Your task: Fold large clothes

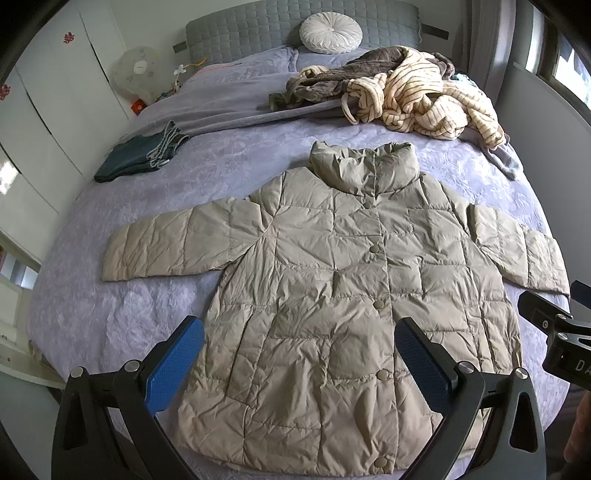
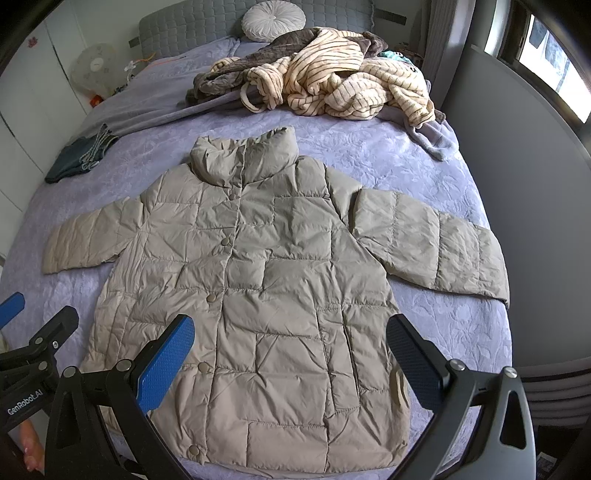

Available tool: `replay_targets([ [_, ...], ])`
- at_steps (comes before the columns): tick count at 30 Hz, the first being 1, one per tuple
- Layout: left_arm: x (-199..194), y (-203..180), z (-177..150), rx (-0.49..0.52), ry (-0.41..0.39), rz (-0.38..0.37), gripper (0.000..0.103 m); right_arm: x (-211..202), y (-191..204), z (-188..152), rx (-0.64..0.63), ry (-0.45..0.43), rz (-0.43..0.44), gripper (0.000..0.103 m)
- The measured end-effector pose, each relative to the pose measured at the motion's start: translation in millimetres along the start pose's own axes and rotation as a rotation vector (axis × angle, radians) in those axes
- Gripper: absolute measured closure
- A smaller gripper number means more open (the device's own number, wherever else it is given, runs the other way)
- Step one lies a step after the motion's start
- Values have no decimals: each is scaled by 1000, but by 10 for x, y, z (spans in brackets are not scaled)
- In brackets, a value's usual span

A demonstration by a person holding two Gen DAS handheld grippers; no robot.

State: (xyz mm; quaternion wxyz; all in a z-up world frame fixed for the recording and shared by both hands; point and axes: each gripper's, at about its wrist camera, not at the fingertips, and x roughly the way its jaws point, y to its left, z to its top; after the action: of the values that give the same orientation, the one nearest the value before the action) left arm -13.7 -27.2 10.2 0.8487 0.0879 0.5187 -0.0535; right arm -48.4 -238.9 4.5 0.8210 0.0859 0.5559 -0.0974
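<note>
**One jacket laid flat on bed; both grippers held open above its hem**

One beige quilted jacket (image 1: 332,280) is laid front-up on the purple bedspread (image 1: 236,155), collar toward the headboard (image 1: 236,33) and hem toward the cameras. It is unfolded: both sleeves are spread out to the sides, one to each, and the front is fastened. Six snap buttons are counted down the placket in the left wrist view, five in the right wrist view.

The left gripper (image 1: 299,363) is seen over the lower part of the jacket, its two blue-padded fingers (image 1: 175,363) spread wide with nothing between them. The right gripper (image 2: 291,360) is held likewise – two fingers (image 2: 166,363) well apart, nothing gripped – over the lower right half of the jacket. No finger can be confirmed as touching the cloth. Each gripper is partly visible at the edge of the other's view; part of a hand (image 2: 31,448) is noted at the bottom left of the right wrist view.

Other items on the bed, all well apart from the jacket:
- one heap of clothes (image 1: 399,96) near the head, made up of a cream striped fleece piece and a grey-brown one – a further count cannot be made;
- one folded dark denim item (image 1: 140,155) near the left edge;
- one round white cushion (image 1: 330,31) against the headboard.

One white fan (image 1: 136,72) is recorded beside the bed, before white cupboard doors.
</note>
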Motion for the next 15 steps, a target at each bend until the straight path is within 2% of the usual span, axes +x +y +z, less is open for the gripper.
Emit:
replay_targets([
  [15,5,3,-1,-1,1,1,0,0,0,2,3,3,5,0],
])
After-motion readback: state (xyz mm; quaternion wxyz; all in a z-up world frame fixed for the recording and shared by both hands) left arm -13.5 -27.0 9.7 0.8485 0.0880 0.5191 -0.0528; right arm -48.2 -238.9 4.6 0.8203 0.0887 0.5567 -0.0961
